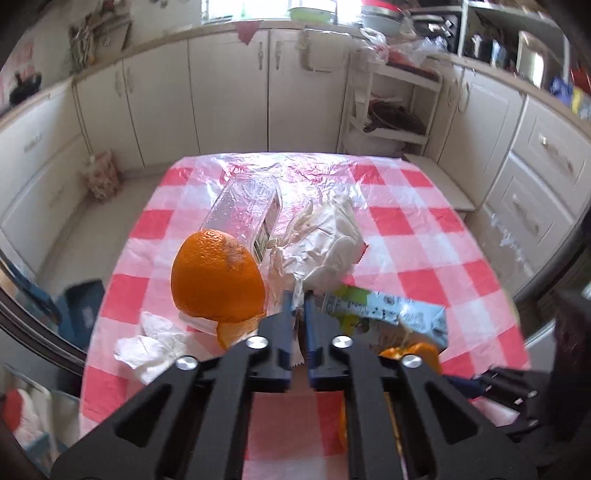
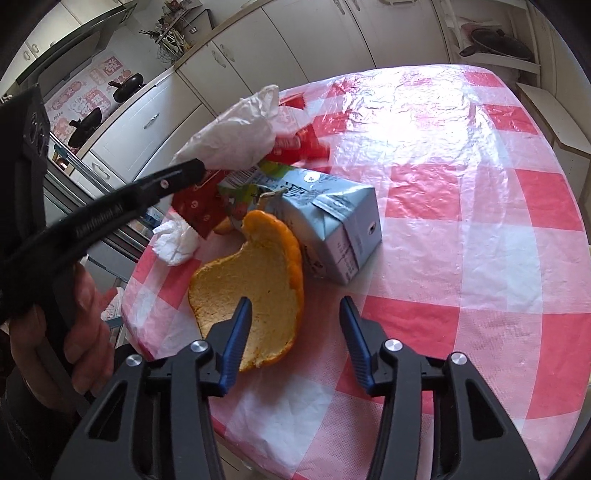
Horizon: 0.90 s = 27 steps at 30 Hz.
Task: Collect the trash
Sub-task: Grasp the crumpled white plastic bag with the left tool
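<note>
1. The left gripper covers whatever lies between its nearly closed fingers; what they pinch cannot be told.
2. The orange peel is partly hidden behind the right gripper's left finger.
3. Print on the blue carton is too small to read.
4. The hand is cut off by the left edge.

Home kitchen: cream cabinets lining the walls from 9 to 3 o'clock, black pans on a worktop at 10 o'clock, dishes by a bright window at 12, checked plastic cloth centre.
</note>
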Motion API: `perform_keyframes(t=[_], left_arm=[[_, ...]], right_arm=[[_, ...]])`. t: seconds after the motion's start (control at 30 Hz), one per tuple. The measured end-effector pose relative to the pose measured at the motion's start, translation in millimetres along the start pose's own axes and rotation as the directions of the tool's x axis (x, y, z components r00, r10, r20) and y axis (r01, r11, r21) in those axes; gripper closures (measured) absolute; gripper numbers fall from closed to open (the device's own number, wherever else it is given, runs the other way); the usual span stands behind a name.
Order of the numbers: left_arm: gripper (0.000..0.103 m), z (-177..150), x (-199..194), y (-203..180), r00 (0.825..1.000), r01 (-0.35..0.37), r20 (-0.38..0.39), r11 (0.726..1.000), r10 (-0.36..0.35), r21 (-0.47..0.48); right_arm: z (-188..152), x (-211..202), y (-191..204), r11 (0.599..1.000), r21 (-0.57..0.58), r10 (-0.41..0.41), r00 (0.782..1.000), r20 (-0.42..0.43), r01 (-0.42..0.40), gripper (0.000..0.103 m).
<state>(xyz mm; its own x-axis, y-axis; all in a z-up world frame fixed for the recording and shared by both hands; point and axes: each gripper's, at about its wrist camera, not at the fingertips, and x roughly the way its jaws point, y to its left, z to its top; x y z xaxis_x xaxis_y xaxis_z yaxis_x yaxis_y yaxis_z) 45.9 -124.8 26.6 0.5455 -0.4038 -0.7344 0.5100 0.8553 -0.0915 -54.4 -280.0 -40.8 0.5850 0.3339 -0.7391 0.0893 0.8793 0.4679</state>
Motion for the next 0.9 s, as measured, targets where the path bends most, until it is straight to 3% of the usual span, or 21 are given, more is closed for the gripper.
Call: perform_keyframes(t=[0.23, 0.33, 0.53, 0.67, 0.77, 0.8, 0.9], left_arm=[[0.101, 1, -30, 40, 0.989, 0.150, 0.038, 0.968, -0.145, -0.202], [0.101, -2, -45, 50, 0.980, 0.197, 0.053, 0.949, -0.190, -0.246], [0.101, -10, -77, 67, 0.957, 0.290, 0.088, 0.906, -0.276, -0.307], [0.101, -35, -75, 86, 0.965, 0.257, 0.049, 0.893, -0.257, -0.370], [0.100, -58, -55, 100, 0.967, 0.221, -0.025, 0.881, -0.254, -0.418], [0.094, -65, -48, 101, 0.966, 0.211, -0.048, 0.883, -0.253, -0.419], [0.060, -74, -33, 101, 0.975, 0.160, -0.081, 0.909, -0.205, -0.384]], right_arm=[[0, -2, -1, 1.000, 0.006, 0.015, 1.000, -0.005, -0.015, 0.070], [-1, -2, -2, 1.000, 0.009, 0.023, 1.000, -0.009, -0.023, 0.076], [-4, -4, -5, 1.000, 0.012, 0.006, 1.000, -0.026, -0.006, 0.078], [-6, -14, -7, 1.000, 0.017, -0.010, 1.000, -0.010, 0.010, 0.076], [-6, -32, 7, 0.995, -0.063, -0.077, 0.995, 0.068, 0.081, 0.065], [-6, -36, 14, 0.992, -0.089, -0.080, 0.993, 0.092, 0.088, 0.062], [-8, -35, 28, 0.989, -0.140, -0.034, 0.994, 0.103, 0.049, 0.057]])
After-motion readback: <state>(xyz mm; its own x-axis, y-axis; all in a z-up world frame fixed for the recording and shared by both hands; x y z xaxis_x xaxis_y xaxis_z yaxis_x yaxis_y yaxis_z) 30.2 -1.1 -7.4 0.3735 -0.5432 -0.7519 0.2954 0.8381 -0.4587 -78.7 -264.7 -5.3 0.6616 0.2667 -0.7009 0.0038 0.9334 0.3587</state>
